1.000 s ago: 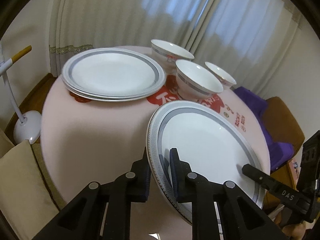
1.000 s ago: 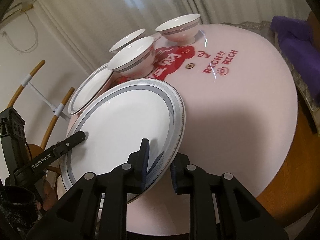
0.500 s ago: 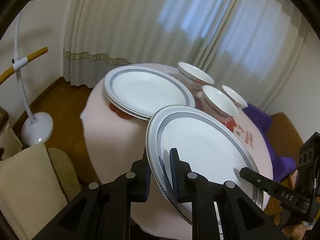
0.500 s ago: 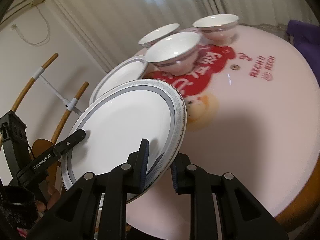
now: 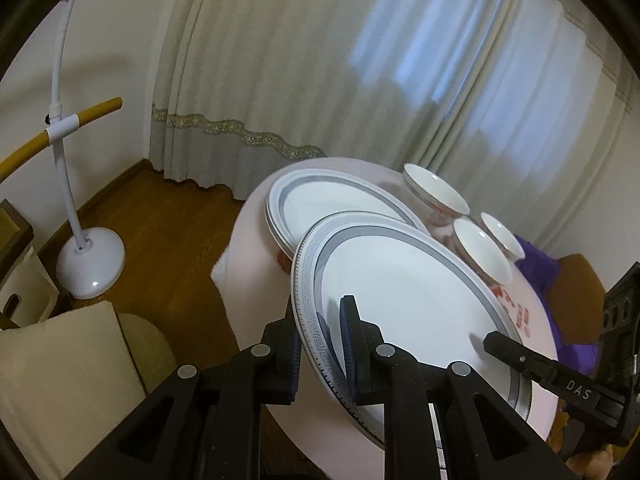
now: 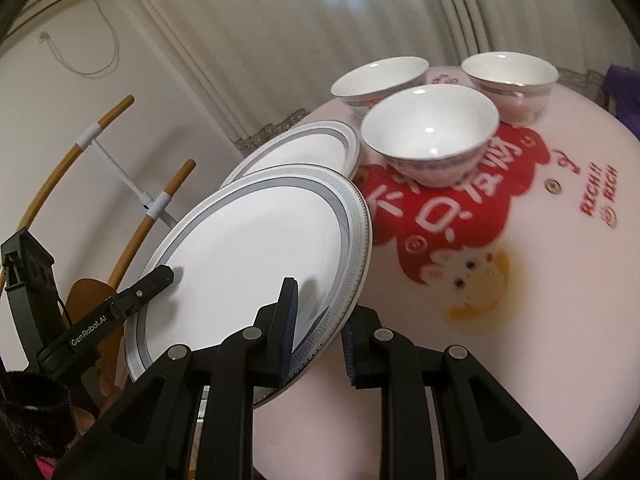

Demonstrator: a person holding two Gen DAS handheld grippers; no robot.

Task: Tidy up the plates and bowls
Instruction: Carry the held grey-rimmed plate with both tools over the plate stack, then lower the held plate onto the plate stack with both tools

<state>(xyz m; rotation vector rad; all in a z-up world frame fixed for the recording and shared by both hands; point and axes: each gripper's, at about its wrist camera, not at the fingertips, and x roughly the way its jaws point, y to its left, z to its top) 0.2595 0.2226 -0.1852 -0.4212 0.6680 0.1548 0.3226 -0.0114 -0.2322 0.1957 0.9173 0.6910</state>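
A: What is being carried?

B: 1 grey-banded plate [image 5: 404,304], lifted clear of the round pink table [image 6: 540,320]. The left gripper [image 5: 320,344] pinches its rim on one side and the right gripper [image 6: 318,326] pinches the opposite rim, each with 1 pad above the rim and 1 below.

A: Where does it sit relative to the tongs?

B: Between them, tilted, face up, stretching forward from both sets of jaws.

A: And the target?

B: Judging by the task, the stack of matching plates [image 5: 336,204]. It lies straight ahead of the left tongs, just beyond the carried plate's far edge, partly overlapped by it. From the right tongs it lies ahead and to the left. The left hand appears nearer.

A: What else is ahead?

B: 3 white bowls [image 6: 430,136] stand beyond and to the right of the stack, close together.

A: Anything unclear?

B: The stack's plate count cannot be told. The carried plate's underside is hidden, and its height above the stack is hard to judge through the fisheye.
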